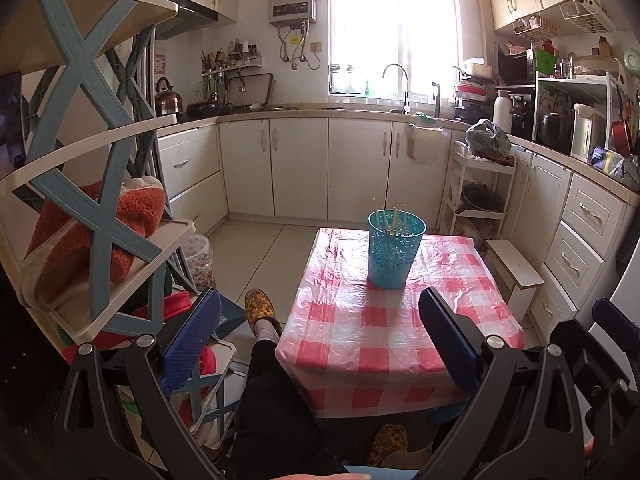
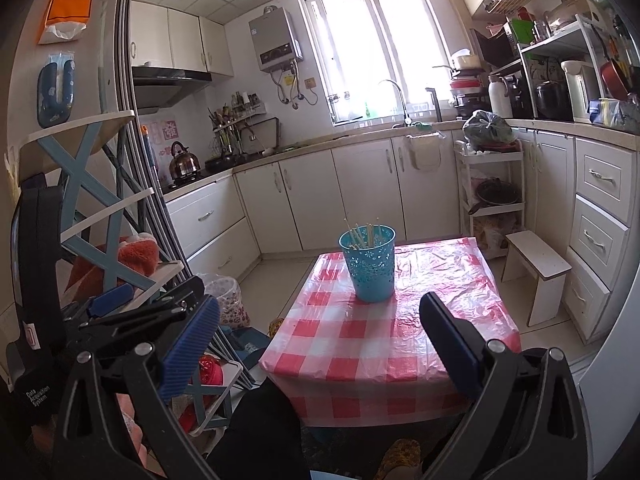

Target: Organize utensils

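Jaws on both grippers stand wide apart and hold nothing: the left gripper (image 1: 320,344) and the right gripper (image 2: 320,340) hang above the near edge of the checked surface (image 1: 384,320), touching no object. A turquoise perforated cup (image 1: 395,253) stands upright toward the far end of that surface, well apart from both, with several pale chopsticks (image 1: 394,220) leaning inside; their lower ends are hidden by the cup wall and their count is hard to make out.
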Demonstrator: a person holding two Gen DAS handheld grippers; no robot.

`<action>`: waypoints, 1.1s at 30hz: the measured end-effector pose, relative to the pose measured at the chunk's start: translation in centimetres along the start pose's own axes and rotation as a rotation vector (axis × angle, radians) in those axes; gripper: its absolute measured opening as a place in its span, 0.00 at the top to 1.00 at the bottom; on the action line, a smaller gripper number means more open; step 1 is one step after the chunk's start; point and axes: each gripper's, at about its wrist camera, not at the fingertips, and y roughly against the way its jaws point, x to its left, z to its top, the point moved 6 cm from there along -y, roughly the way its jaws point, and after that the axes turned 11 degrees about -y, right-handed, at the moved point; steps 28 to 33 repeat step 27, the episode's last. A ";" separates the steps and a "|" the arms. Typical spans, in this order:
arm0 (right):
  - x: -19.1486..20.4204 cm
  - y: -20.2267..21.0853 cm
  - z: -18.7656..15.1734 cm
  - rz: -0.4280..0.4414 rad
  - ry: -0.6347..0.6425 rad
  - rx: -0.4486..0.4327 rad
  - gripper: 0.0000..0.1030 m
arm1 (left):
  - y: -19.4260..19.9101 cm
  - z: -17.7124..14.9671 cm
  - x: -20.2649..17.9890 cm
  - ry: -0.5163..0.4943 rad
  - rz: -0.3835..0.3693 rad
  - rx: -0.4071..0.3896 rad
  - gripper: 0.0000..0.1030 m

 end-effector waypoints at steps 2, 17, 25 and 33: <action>0.0 0.0 0.3 -0.003 0.001 -0.012 0.07 | -0.1 0.2 -0.1 -0.003 0.001 -0.004 0.07; -1.4 1.1 0.7 -0.007 -0.028 -0.045 0.07 | 0.7 0.4 -2.2 -0.056 0.004 -0.019 0.07; -1.5 1.4 0.8 -0.005 -0.030 -0.051 0.07 | 1.2 0.3 -2.3 -0.061 0.005 -0.027 0.07; -1.5 1.4 0.8 -0.003 -0.030 -0.053 0.07 | 1.2 0.3 -2.4 -0.062 0.005 -0.029 0.07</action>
